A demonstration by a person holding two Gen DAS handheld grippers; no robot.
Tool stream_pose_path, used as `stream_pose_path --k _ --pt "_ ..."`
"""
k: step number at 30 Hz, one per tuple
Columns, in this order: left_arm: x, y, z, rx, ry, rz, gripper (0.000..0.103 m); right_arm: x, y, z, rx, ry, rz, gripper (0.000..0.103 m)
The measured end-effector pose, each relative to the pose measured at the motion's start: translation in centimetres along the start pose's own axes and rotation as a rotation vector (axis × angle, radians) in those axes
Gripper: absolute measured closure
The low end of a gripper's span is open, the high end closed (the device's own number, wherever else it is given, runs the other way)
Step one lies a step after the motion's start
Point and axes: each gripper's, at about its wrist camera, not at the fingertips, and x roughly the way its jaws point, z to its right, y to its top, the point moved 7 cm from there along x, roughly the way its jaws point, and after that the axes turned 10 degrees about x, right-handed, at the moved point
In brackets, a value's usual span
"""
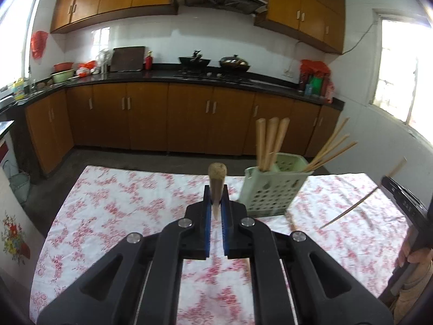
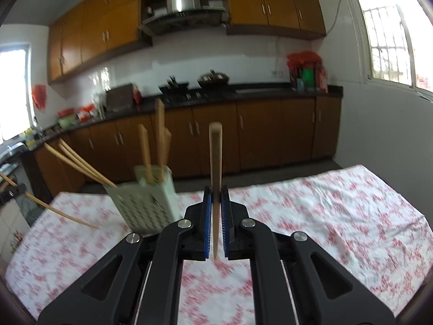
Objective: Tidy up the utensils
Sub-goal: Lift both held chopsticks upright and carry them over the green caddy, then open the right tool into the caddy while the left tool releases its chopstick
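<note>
A pale green perforated utensil holder (image 1: 273,187) stands on the floral tablecloth, holding wooden handles (image 1: 270,140) and several chopsticks (image 1: 331,149). My left gripper (image 1: 216,192) is shut on a thick wooden utensil handle (image 1: 217,178), left of the holder and above the cloth. My right gripper (image 2: 216,192) is shut on a single chopstick (image 2: 215,159) held upright, right of the holder (image 2: 146,197). The right gripper with its chopstick (image 1: 360,203) also shows at the right edge of the left wrist view.
The table with the red-and-white floral cloth (image 1: 121,211) fills the foreground. Another wooden piece (image 1: 291,220) lies on the cloth by the holder's base. Kitchen counters and brown cabinets (image 1: 189,116) stand behind, across a strip of floor. A window (image 2: 389,46) is at right.
</note>
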Motion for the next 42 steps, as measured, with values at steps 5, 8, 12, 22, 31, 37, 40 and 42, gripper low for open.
stream_pose_path --k 5,8,12,22,31,37,40,42 --pt "-1.6 1.8 2.3 0.055 -0.050 0.041 0.095 -1.9 2.9 -2.8 0.027 0.114 0.075 0.096" --pt "-2.5 3.4 4.0 0.083 -0.077 0.080 0.095 -2.6 4.6 -4.6 0.035 0.170 0.128 0.096" --pt "-3.4 6.3 5.7 0.101 -0.095 0.144 0.095 -3.0 6.4 -6.5 0.048 0.225 0.200 0.096" --pt "-2.2 13.2 6.6 0.059 -0.019 0.318 0.095 -0.6 9.0 -8.9 0.041 0.254 0.301 0.096" --pt "5.1 12.2 7.3 0.035 -0.015 0.275 0.095 3.6 7.1 -9.1 0.006 0.220 0.239 0.096" --pt "8.0 10.2 6.8 0.002 -0.044 0.224 0.095 5.5 5.3 -8.9 -0.009 0.206 0.160 0.095" --pt "7.9 9.8 6.5 -0.015 -0.056 0.218 0.092 5.1 5.2 -8.7 0.007 0.217 0.141 0.091" --pt "7.6 9.8 6.3 -0.019 -0.066 0.221 0.088 4.4 5.6 -8.5 0.011 0.212 0.155 0.079"
